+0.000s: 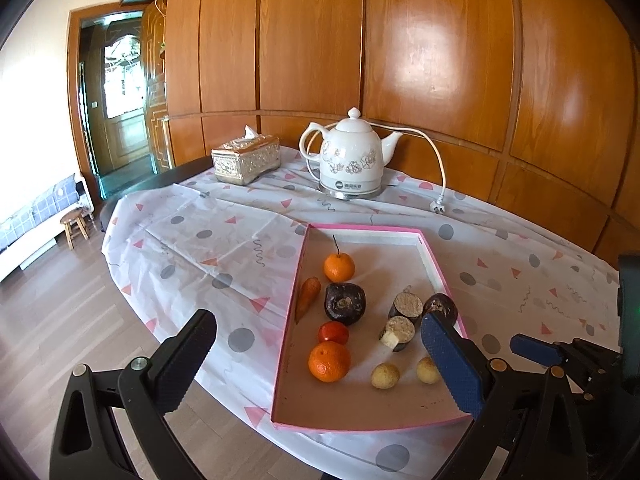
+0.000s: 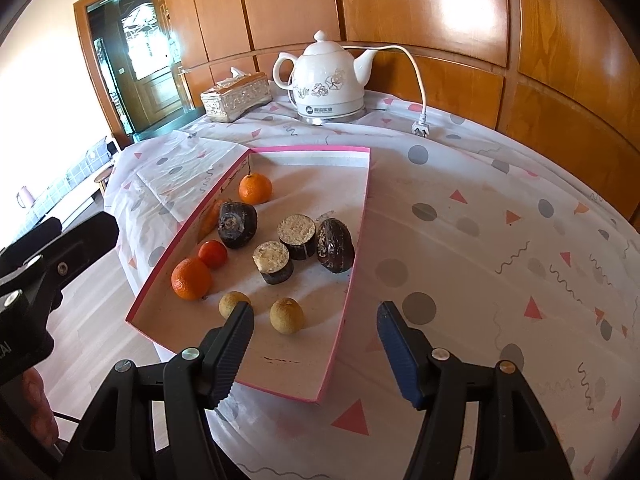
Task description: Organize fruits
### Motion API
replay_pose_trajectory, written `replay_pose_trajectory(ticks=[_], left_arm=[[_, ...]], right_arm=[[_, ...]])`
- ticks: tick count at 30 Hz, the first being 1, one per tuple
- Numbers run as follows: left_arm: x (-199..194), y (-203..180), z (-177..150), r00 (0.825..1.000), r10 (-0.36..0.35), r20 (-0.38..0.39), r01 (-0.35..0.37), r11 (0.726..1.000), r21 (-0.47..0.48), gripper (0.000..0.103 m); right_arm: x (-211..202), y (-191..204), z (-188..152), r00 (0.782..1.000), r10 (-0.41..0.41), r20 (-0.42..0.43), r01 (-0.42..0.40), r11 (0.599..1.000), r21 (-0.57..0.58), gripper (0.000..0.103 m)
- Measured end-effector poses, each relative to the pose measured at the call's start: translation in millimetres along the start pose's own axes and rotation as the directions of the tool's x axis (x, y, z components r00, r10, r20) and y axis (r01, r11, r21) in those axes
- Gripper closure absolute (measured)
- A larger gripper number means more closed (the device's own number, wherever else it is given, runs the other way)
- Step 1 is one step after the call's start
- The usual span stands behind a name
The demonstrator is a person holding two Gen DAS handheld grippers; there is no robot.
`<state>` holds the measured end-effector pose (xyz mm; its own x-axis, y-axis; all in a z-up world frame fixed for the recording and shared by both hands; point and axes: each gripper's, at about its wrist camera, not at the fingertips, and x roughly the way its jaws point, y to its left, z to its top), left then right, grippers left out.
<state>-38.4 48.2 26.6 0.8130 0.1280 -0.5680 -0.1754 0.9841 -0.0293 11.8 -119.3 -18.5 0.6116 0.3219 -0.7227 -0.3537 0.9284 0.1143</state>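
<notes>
Two claws hovered above the near end of the pink-rimmed tray [image 1: 304, 264] on the bench [image 1: 500, 280], and neither held anything. The left claw [image 1: 320, 364] stood at its widest, empty, with one pad outside the tray's left wall and the other over its right side. The right claw [image 2: 316, 344] stood about half open, also empty, straddling the tray's near right corner.

All the produce lay inside the tray: two oranges [image 1: 329, 361], a small red fruit [image 1: 333, 333], a carrot [image 1: 307, 295] against the left wall, two dark round fruits [image 1: 345, 303], two dark cut cylinders [image 1: 397, 333] and two small yellowish fruits [image 1: 385, 376] nearest the claws. The pieces were mixed, so sorting appeared unfinished.

Recommended procedure for the step in hand:
1. Select one piece per claw; the yellowish fruits were closest.
2. Lower the pads to either side of the piece, clear of its neighbours.
3. Close gently, since round fruit probably rolls.
4. Lift above the tray wall before moving across.

A kettle [image 1: 352, 156] and tissue box [image 1: 246, 160] stood well apart at the far edge.
</notes>
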Motion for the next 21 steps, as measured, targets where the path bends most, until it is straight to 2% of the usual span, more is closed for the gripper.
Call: replay_pose_trajectory(ticks=[6, 21], left_arm=[[4.3, -1.4, -1.5, 1.000, 0.020, -0.017, -0.020, 1.000, 0.002, 0.000], [1.4, 2.9, -1.3, 0.999, 0.048, 0.005, -0.048, 0.999, -0.020, 0.000]], right_arm=[[-1.2, 2.9, 0.7, 1.000, -0.002, 0.005, 0.002, 1.000, -0.012, 0.038], [-0.1, 6.8, 2.6, 1.000, 0.001, 0.007, -0.001, 1.000, -0.021, 0.038]])
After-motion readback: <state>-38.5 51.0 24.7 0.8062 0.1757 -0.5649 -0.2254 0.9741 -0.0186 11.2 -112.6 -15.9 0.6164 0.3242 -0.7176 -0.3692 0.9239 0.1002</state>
